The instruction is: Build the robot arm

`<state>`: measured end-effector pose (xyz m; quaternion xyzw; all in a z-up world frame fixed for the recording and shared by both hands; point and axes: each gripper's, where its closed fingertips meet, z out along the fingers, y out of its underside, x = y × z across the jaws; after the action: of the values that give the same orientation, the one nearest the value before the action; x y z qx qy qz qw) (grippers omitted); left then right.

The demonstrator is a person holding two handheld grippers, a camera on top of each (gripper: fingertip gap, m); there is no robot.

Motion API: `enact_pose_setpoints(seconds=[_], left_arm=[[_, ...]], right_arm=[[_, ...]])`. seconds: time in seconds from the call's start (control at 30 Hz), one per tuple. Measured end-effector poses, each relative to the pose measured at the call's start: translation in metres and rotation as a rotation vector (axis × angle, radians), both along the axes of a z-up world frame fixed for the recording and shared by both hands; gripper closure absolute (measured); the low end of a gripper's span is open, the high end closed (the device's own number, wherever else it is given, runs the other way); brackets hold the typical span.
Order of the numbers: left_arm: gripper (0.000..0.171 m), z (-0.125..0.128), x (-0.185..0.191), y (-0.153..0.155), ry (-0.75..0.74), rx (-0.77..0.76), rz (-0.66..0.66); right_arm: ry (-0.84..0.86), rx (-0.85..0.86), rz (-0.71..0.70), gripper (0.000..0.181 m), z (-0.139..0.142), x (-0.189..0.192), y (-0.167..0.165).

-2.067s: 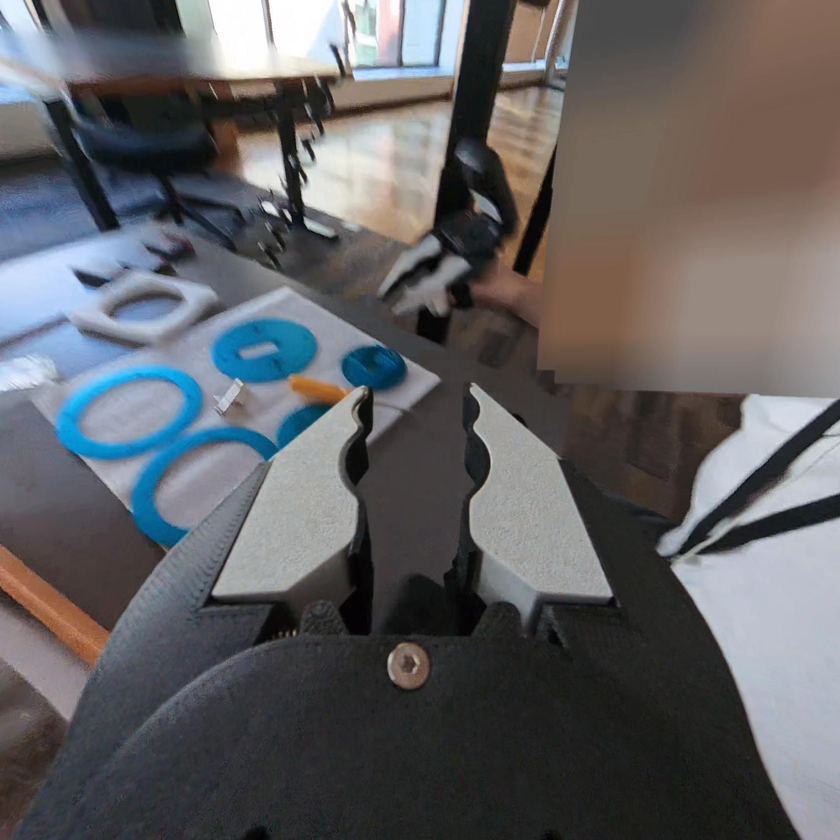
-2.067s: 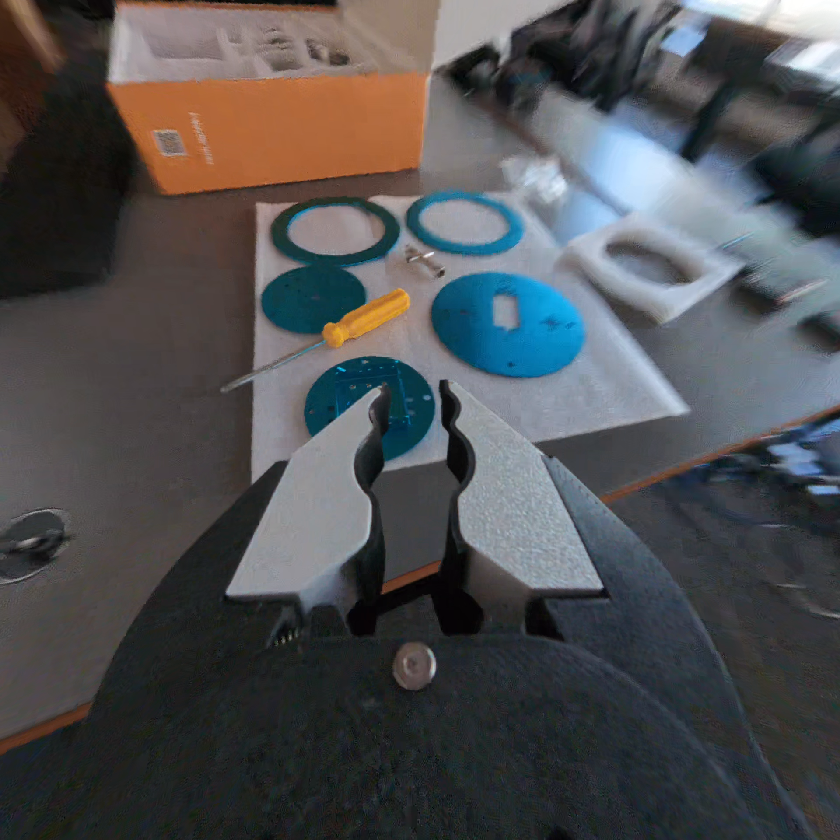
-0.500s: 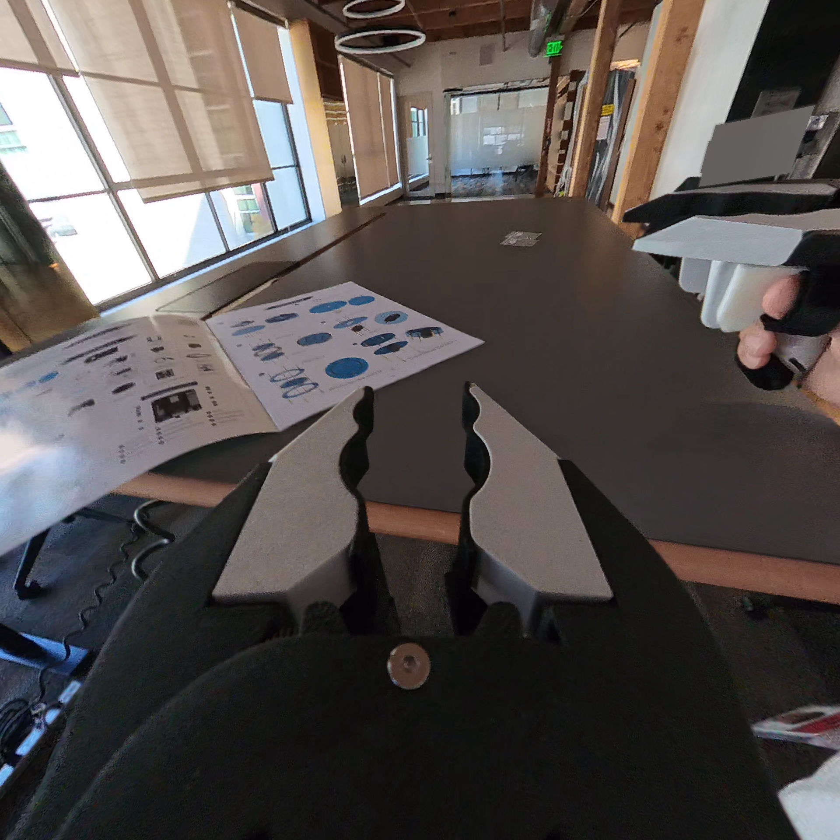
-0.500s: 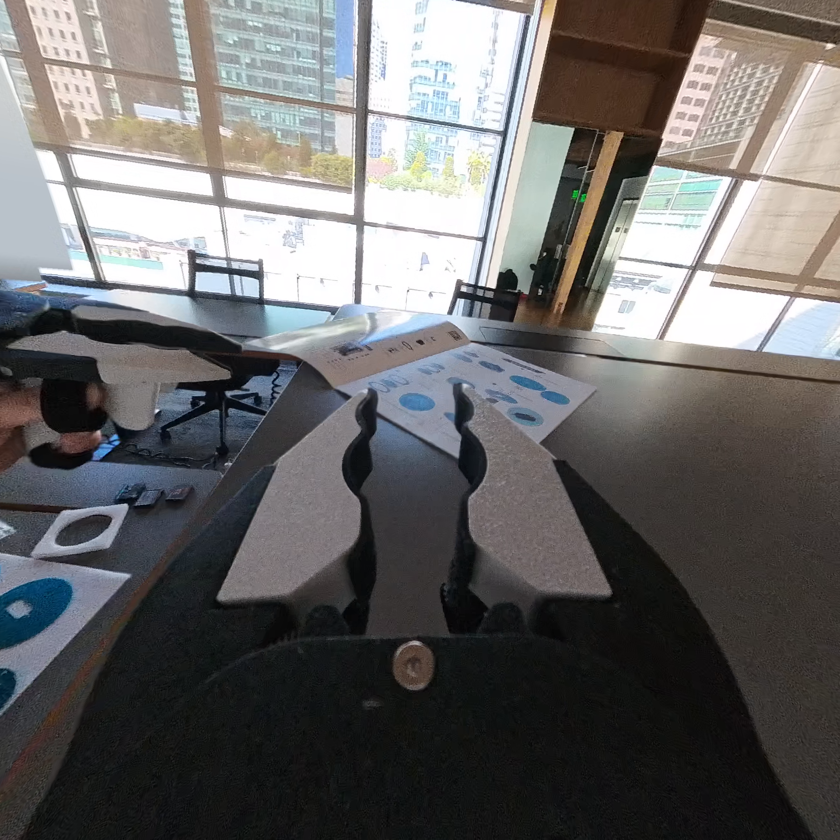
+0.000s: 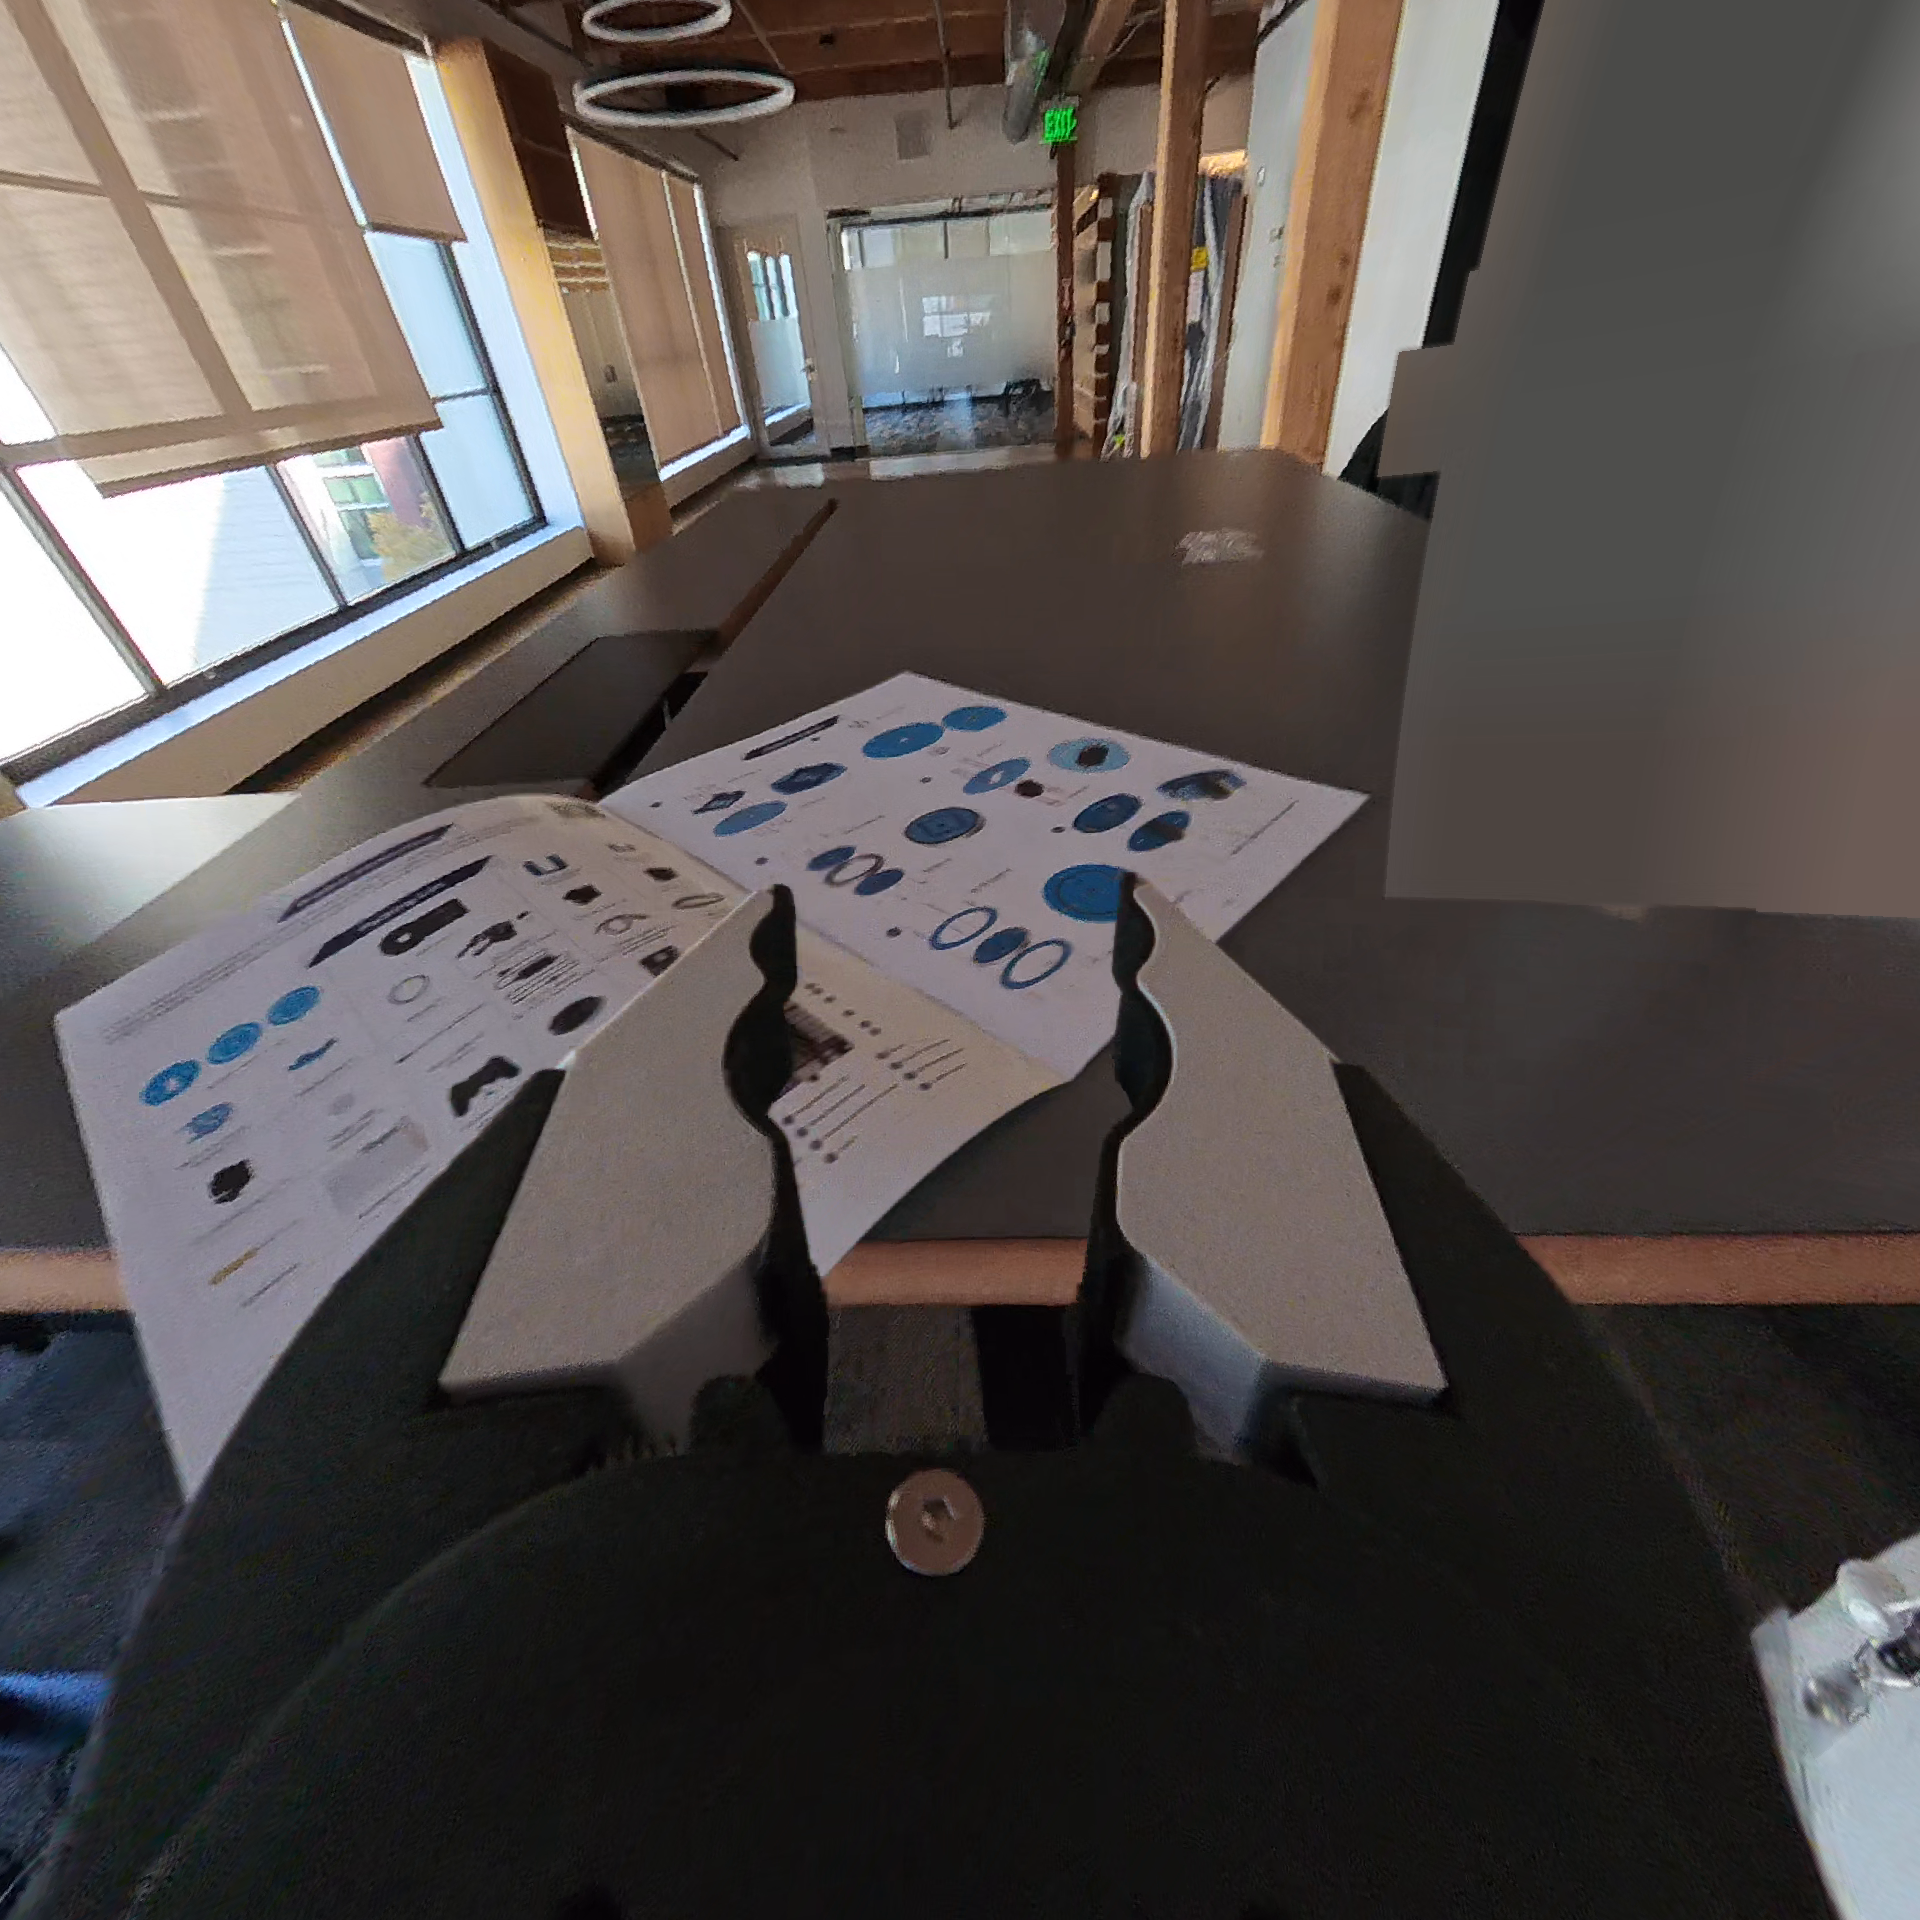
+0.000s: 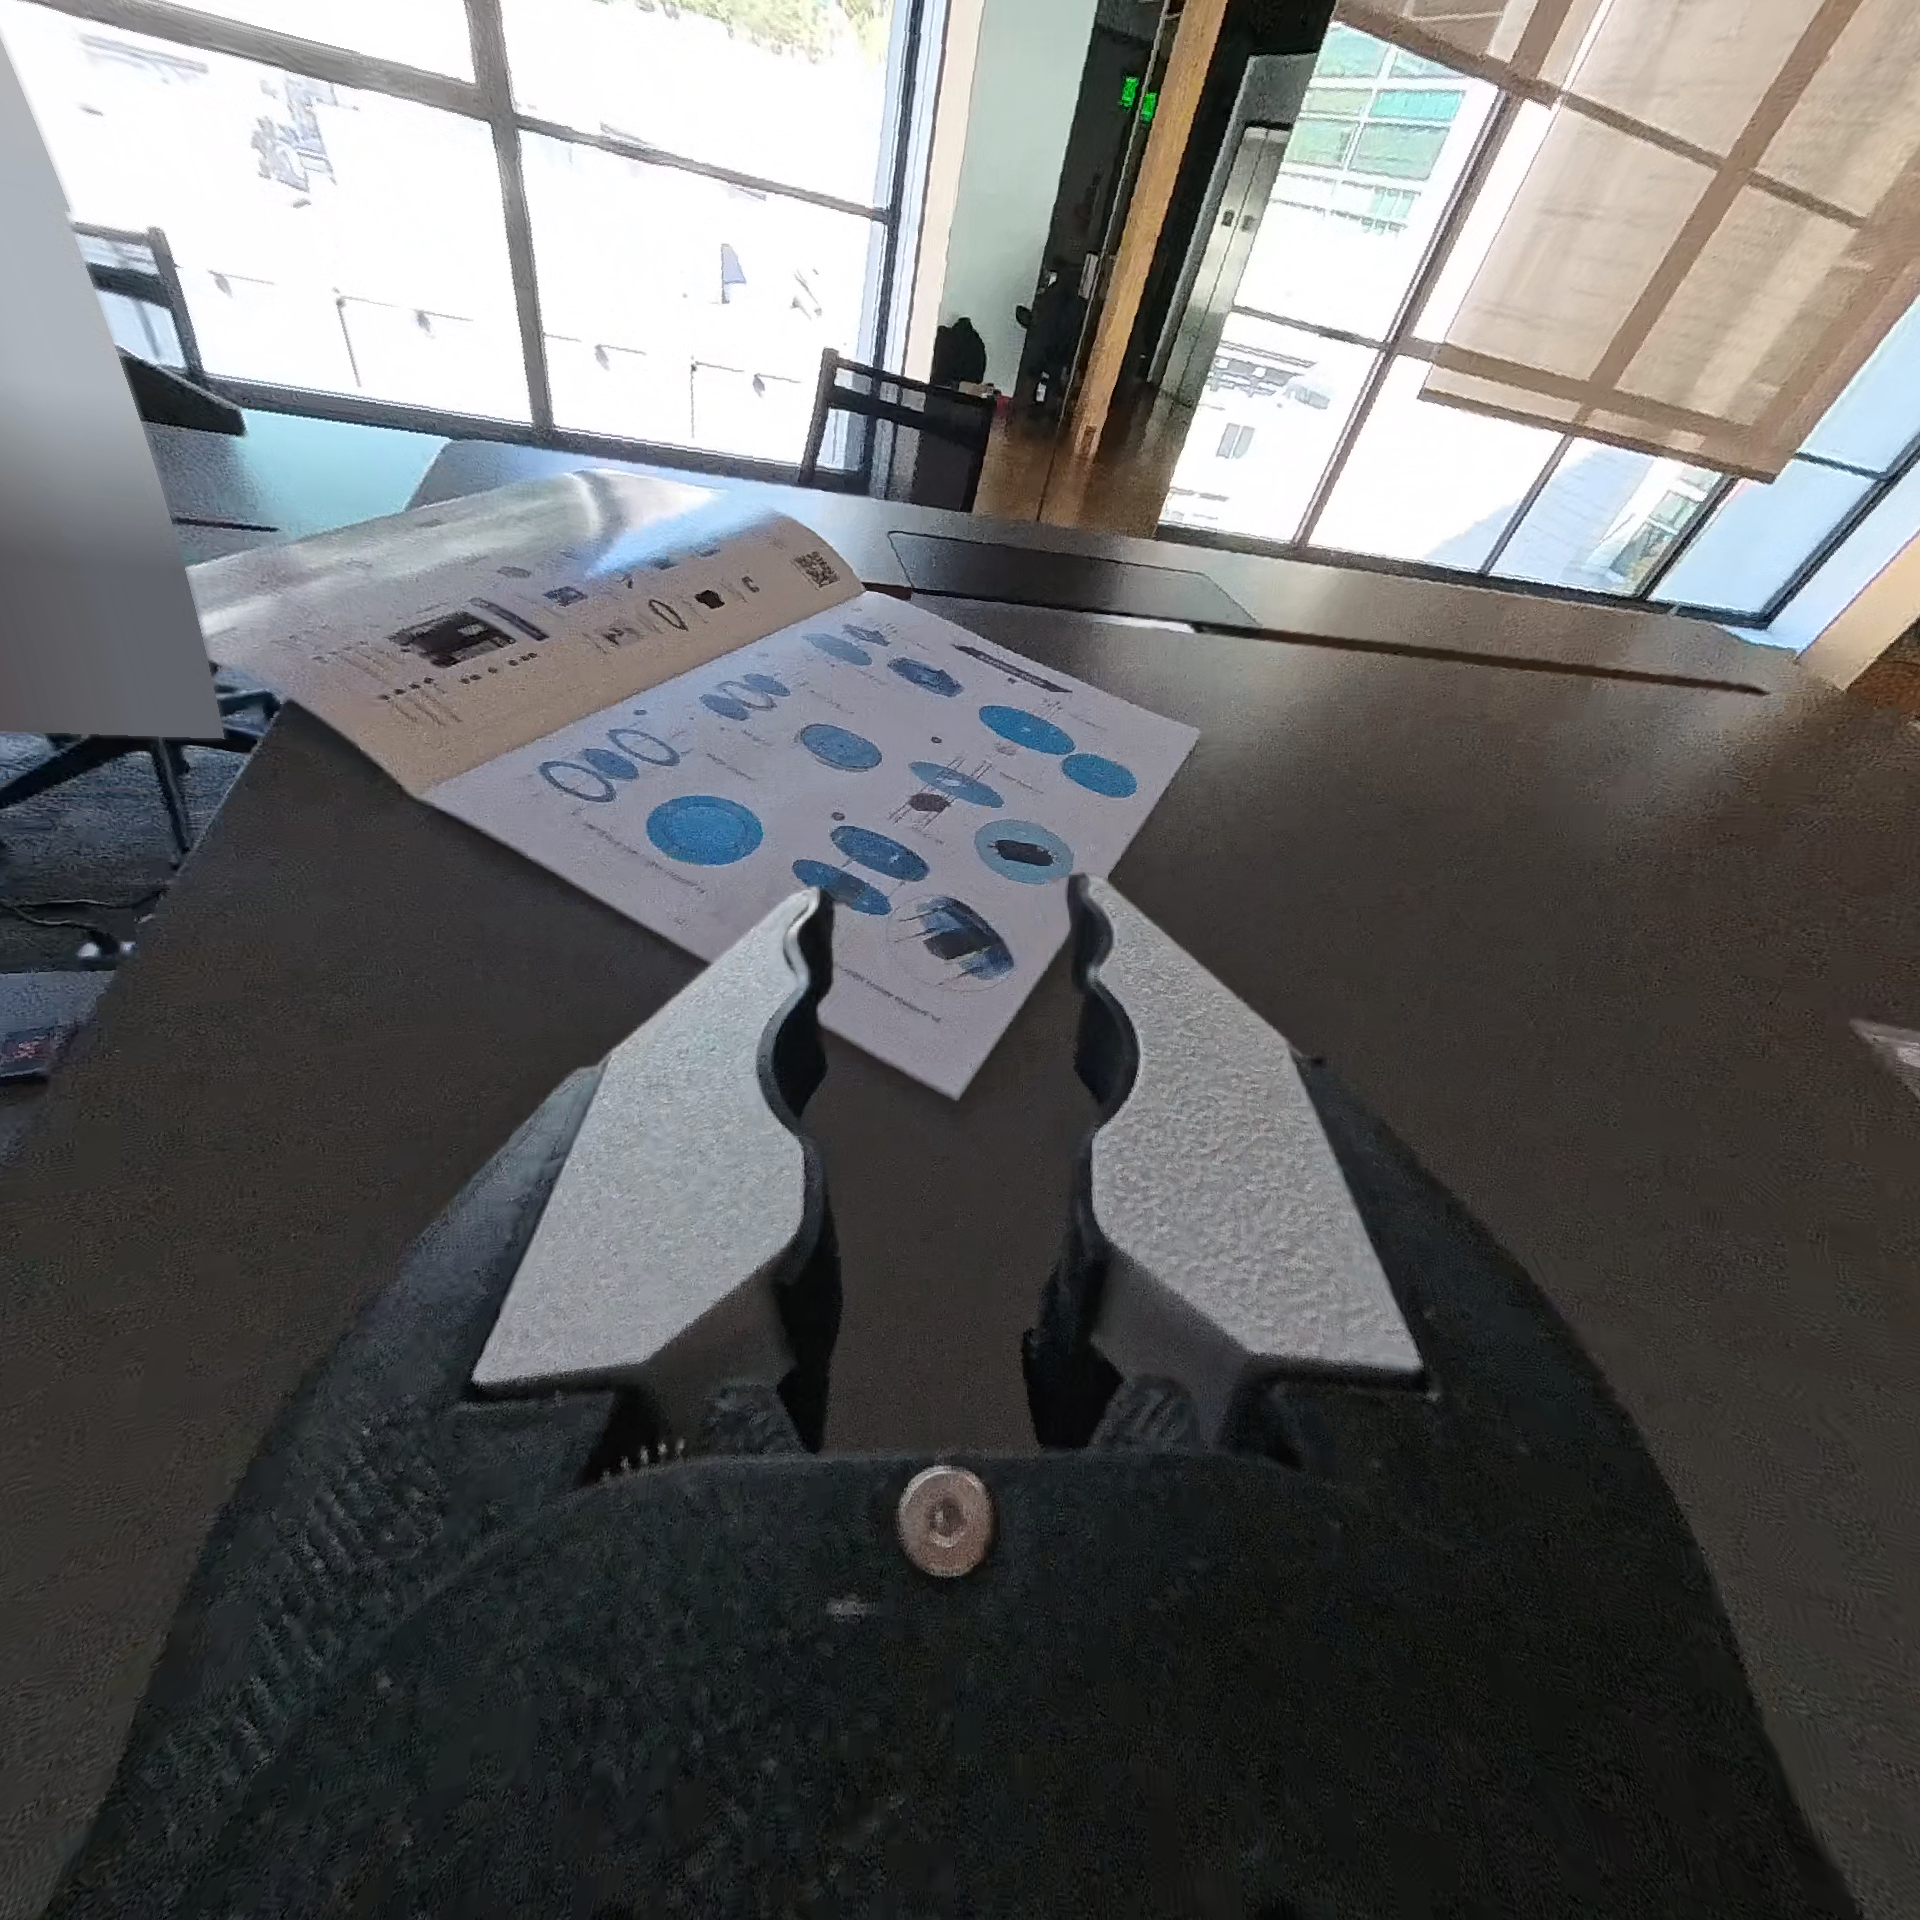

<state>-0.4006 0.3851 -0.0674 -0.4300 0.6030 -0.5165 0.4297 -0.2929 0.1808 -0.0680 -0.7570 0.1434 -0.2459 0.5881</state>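
On the dark matte table (image 5: 1039, 582), an open white printed booklet with blue part diagrams (image 5: 644, 935) now fills both views, the left gripper (image 5: 951, 904) and right gripper (image 6: 945, 899) both wide apart, empty, near it.

We note left gripper (image 5: 951, 914) empty, jaws spread wide, fingers pointing to 12 o'clock. Right gripper (image 6: 945, 899) likewise: empty, jaws apart.
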Motion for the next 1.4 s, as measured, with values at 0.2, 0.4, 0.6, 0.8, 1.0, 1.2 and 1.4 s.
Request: enact_pose_setpoints(seconds=[0.2,0.4,0.6,0.8,1.0,1.2,1.4], left_arm=[[0.116,0.005,0.003,0.047,0.017,0.079,0.084],[0.118,0.009,0.014,0.069,0.065,0.08,0.11],[0.122,0.01,0.019,0.087,0.031,0.138,0.16],[0.119,0.023,0.026,0.09,-0.027,0.097,0.161],[0.12,0.021,0.029,0.093,-0.018,0.078,0.161],[0.122,0.019,0.03,0.094,-0.012,0.075,0.157],[0.119,0.017,0.029,0.098,-0.012,0.042,0.156]], right_arm=[[-0.218,-0.129,-0.032,0.138,-0.016,0.005,0.004],[-0.17,-0.186,-0.15,0.138,-0.027,0.031,-0.01],[-0.174,-0.173,-0.18,0.141,-0.024,0.037,-0.015],[-0.212,-0.211,-0.178,0.147,-0.026,0.035,-0.013],[-0.216,-0.212,-0.177,0.149,-0.026,0.034,-0.013],[-0.265,-0.216,-0.188,0.149,-0.021,0.033,-0.015],[-0.255,-0.215,-0.192,0.149,-0.021,0.034,-0.016]])
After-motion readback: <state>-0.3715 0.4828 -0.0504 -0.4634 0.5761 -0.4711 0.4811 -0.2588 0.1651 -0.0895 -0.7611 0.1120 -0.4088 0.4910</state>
